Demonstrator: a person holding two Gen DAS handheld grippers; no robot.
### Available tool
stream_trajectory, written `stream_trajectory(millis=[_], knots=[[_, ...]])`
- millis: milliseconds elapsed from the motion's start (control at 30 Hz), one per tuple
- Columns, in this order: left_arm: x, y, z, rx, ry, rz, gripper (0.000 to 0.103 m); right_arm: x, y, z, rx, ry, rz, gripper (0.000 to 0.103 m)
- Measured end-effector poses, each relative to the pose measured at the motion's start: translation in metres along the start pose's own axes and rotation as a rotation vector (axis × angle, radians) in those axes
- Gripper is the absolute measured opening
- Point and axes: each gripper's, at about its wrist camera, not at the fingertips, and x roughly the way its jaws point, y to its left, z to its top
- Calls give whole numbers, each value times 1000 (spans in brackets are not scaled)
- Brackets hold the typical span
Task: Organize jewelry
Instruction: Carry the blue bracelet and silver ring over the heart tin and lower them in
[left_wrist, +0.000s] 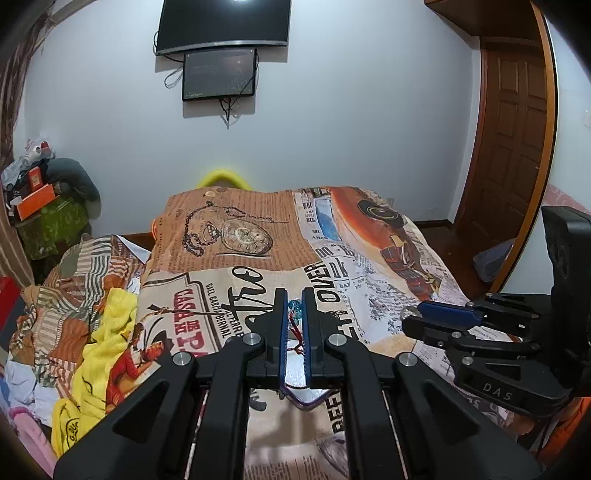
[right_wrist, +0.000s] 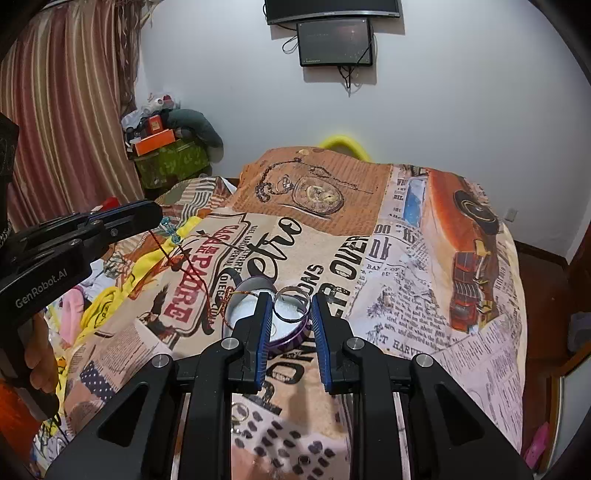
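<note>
My left gripper (left_wrist: 294, 295) is shut on a red cord necklace with a turquoise bead (left_wrist: 295, 305); in the right wrist view the cord (right_wrist: 192, 273) hangs from the left gripper (right_wrist: 157, 218) down toward a round purple-rimmed box (right_wrist: 251, 314) on the printed bedspread. The box (left_wrist: 306, 397) lies just below the left jaws. My right gripper (right_wrist: 290, 299) holds a silver ring (right_wrist: 291, 308) between its jaws, above the box's right rim. In the left wrist view the right gripper (left_wrist: 410, 315) shows the ring (left_wrist: 409, 312) at its tips.
The printed bedspread (right_wrist: 406, 258) covers the bed. Crumpled yellow cloth and clothes (left_wrist: 96, 350) lie at the left. A green box with orange boxes (right_wrist: 166, 155) stands by the curtain. A wooden door (left_wrist: 517, 129) is at the right. Small rings (right_wrist: 240, 411) lie near the front.
</note>
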Motion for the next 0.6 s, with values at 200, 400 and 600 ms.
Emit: stream_trajectory(millis=[200,400,600], knots=[[32,0,-5,4,50,-8,5,25,0,4,-17,47,16,20],[67,7,-17,-14,117,-12,5,53,2,1,-34,116,28,20],[94,12,-31,-17,188,-16,5,79,1,-1,-32,197,43,20]])
